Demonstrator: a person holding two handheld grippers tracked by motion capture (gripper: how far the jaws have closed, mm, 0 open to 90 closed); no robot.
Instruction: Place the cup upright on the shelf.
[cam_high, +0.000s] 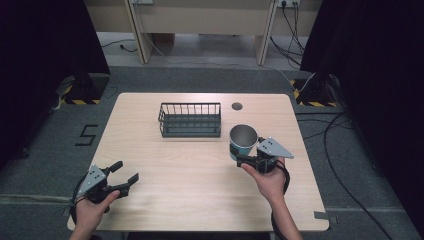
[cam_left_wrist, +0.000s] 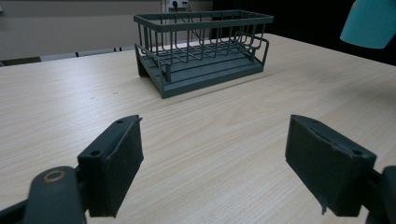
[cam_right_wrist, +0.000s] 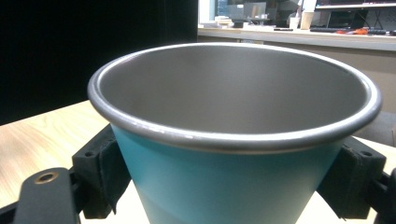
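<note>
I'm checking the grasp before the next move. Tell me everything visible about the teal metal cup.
The teal metal cup is tapered, widest at its rolled silver rim, with a bare steel inside that looks empty. It stands upright at the table's right side, right of the wire basket, with the right gripper shut on its lower wall.

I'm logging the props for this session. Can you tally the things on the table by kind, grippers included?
Cups: 1, the teal cup with a bare metal inside, held between the jaws of the right gripper.
Wire baskets: 1, the dark wire basket, with nothing in it.
Handheld grippers: 2, the right one and the left gripper, jaws apart.
Total: 4
</note>
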